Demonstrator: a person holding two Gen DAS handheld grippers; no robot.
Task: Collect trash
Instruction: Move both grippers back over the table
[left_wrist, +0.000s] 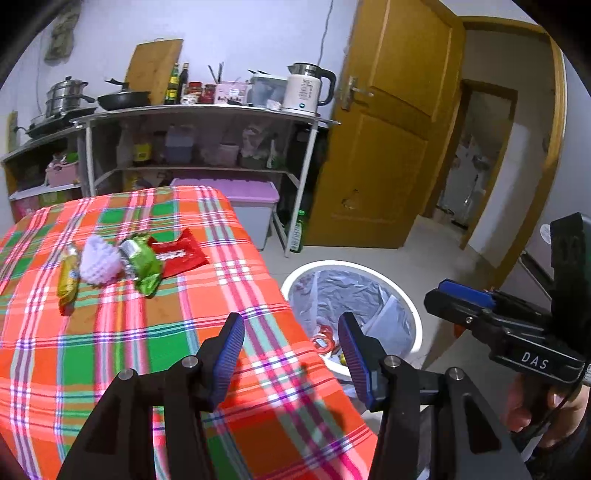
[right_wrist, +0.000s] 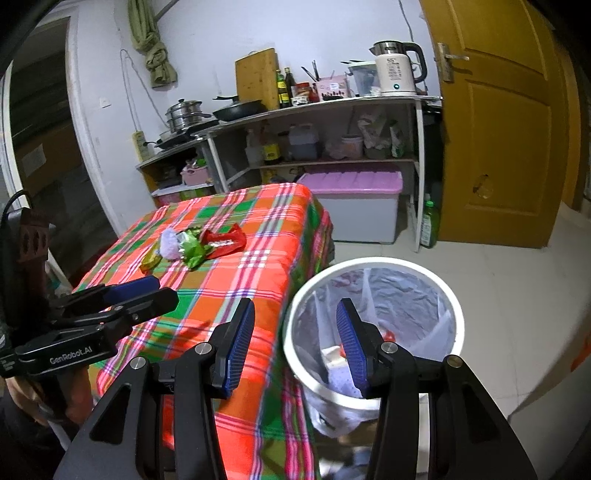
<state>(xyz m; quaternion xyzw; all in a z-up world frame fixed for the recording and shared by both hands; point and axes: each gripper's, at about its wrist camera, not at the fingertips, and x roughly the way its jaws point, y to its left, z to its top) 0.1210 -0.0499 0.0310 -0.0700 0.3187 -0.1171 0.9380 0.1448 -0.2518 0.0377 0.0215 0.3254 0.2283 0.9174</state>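
Several pieces of trash lie together on a plaid-covered table (left_wrist: 110, 332): a yellow wrapper (left_wrist: 68, 275), a white foam net (left_wrist: 99, 263), a green packet (left_wrist: 144, 264) and a red wrapper (left_wrist: 181, 254). The same pile shows in the right wrist view, with the red wrapper (right_wrist: 225, 240) and green packet (right_wrist: 192, 249). My left gripper (left_wrist: 291, 350) is open and holds nothing, over the table's right edge. My right gripper (right_wrist: 295, 343) is open and holds nothing, at the rim of the white bin (right_wrist: 458, 317). The bin (left_wrist: 415, 314) has a plastic liner with some trash inside.
A shelf unit (left_wrist: 207, 110) with a kettle, pans and bottles stands against the far wall. A purple-lidded storage box (left_wrist: 251, 206) and a green bottle (left_wrist: 299, 232) sit on the floor. A yellow wooden door (left_wrist: 388, 147) stands open on the right. A hand (left_wrist: 532, 410) holds the right gripper.
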